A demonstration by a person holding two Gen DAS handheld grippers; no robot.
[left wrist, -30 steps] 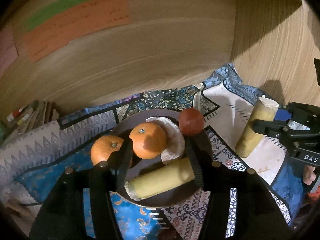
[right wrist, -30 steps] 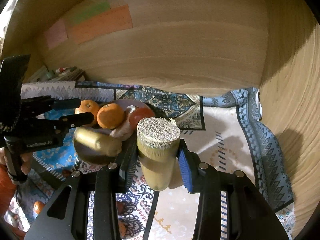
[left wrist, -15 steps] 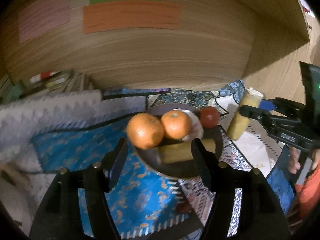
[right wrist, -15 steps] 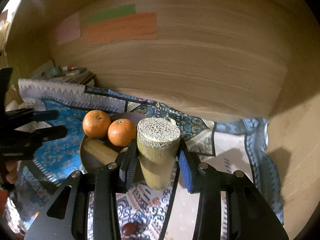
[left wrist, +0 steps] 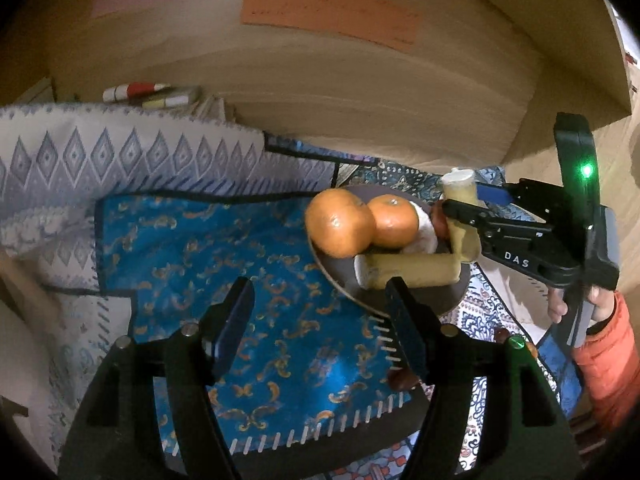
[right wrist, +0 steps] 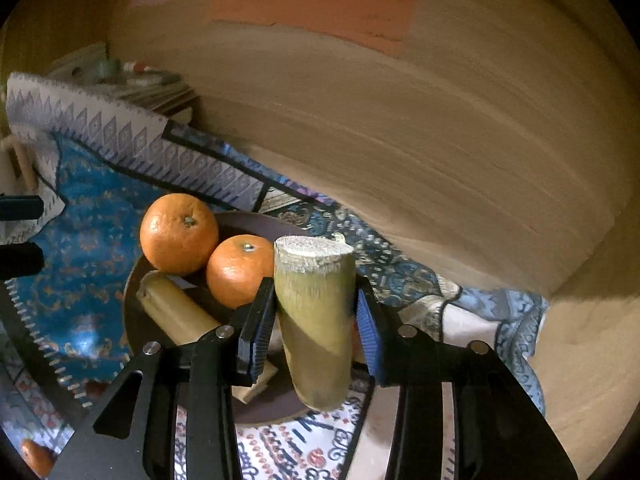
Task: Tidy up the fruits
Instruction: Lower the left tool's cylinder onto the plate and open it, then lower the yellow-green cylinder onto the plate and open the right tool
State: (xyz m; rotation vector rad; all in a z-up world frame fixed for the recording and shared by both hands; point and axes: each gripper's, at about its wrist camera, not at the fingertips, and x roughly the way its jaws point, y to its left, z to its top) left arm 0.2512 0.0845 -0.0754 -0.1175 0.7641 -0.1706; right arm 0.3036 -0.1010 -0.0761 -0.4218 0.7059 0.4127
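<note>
Two round oranges [right wrist: 179, 233] and a yellowish cane stalk [right wrist: 176, 312] rest on the dark round plate [right wrist: 132, 300]; right gripper [right wrist: 316, 326] clamps another upright stalk piece [right wrist: 316, 320] above it, left gripper [left wrist: 320, 320] gapes wide, empty.

White capitals "DAS" stand on the side of the black two-finger right gripper [left wrist: 460, 216], at about three o'clock in the left wrist view. The orange paper sheet [left wrist: 328, 12] on the wooden wall at twelve o'clock carries faint lines of handwriting, too small and blurred to read.
</note>
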